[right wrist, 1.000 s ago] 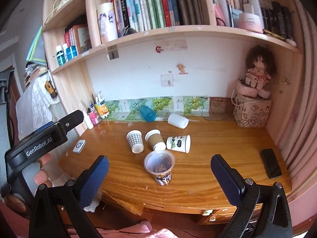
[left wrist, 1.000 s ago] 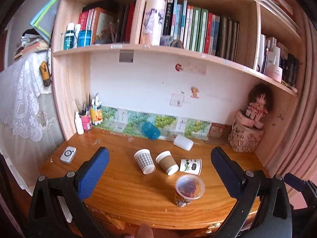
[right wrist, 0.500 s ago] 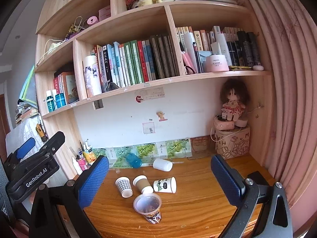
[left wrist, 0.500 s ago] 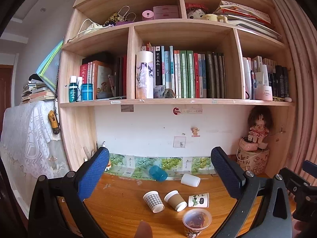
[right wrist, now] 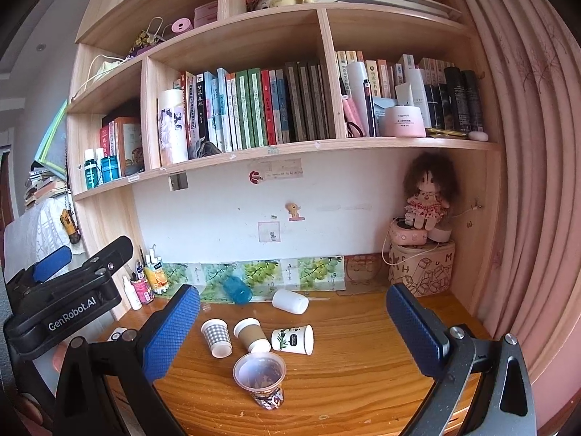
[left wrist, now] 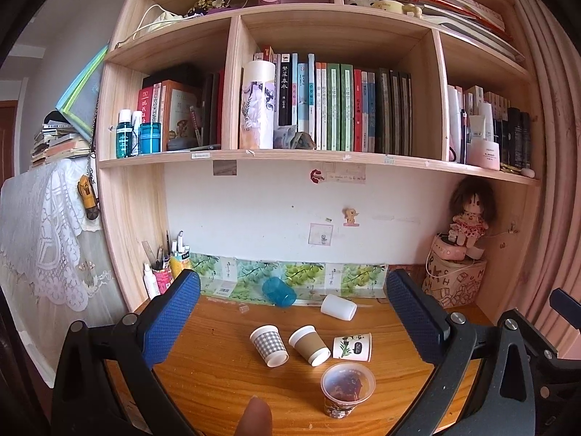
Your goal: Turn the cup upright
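- While five cups lie tipped over on the wooden desk [left wrist: 218,381], a sixth, the clear plastic cup [left wrist: 346,394] with a patterned base, stands upright at the near edge, its mouth open to the cameras.
- The checked paper cup [left wrist: 268,341] lies on its side with its white rim toward the near side; just right of it the brown paper cup [left wrist: 308,345] lies the same way, angled slightly right.
- The white cup with a plant print [left wrist: 352,347] lies on its side next to the brown one, mouth facing right, close behind the clear cup.
- Farther back, the blue translucent cup [left wrist: 279,291] leans tipped against the grape-patterned strip [left wrist: 301,276] along the wall, and the plain white cup [left wrist: 338,306] lies on its side to its right.
- The left tongs [left wrist: 292,312] hang above the near edge of the desk, blue pads wide apart, gripping nothing; a fingertip [left wrist: 254,418] shows at the bottom of that view.
- The right tongs [right wrist: 292,321] are likewise spread wide and hold nothing, raised above the desk and aimed at the cup cluster; in this view the left tool's black body sits at the far left.
- A doll [right wrist: 428,196] sits on a lettered box [right wrist: 421,272] in the far right corner, under the bookshelf [right wrist: 290,145].
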`<state>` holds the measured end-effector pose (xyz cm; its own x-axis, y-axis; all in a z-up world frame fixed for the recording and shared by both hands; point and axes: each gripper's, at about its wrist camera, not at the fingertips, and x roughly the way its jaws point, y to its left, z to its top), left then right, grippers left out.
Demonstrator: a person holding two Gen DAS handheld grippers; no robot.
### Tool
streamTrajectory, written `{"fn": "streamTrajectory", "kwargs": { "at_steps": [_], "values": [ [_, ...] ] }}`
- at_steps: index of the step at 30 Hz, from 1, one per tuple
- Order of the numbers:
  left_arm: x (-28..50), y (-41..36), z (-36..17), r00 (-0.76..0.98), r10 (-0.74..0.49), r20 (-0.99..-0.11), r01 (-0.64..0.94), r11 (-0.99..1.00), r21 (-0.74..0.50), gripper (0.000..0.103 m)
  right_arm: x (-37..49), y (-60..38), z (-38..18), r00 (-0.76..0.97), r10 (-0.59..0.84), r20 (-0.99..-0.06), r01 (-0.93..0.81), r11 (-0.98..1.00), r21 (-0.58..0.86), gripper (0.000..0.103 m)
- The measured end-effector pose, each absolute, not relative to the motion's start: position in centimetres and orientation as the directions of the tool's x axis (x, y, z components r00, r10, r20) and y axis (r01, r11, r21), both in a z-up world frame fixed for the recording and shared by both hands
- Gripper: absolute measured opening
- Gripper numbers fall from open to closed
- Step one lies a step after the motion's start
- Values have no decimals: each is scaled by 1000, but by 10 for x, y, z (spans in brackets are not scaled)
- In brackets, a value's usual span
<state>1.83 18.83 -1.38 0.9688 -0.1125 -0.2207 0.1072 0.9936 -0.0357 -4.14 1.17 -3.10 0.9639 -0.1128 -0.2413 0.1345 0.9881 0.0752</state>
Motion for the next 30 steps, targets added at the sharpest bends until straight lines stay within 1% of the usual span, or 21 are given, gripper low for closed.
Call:
{"fn": "streamTrajectory", "kwargs": {
  "at_steps": [5,25,30],
  "values": [
    [21,187,-15,960,-115,-254,108,993,-40,103,-42,11,-31,964,-113,-241,135,988,76,103],
    [20,190,-17,961,-111,-252,102,994,-45,103,-34,11,-38,954,-77,-288,111,989,102,103],
    [23,188,-16,954,-121,-273,111,993,-48,103,-32,9,-39,953,-66,-296,105,988,118,103]
  ]
}}
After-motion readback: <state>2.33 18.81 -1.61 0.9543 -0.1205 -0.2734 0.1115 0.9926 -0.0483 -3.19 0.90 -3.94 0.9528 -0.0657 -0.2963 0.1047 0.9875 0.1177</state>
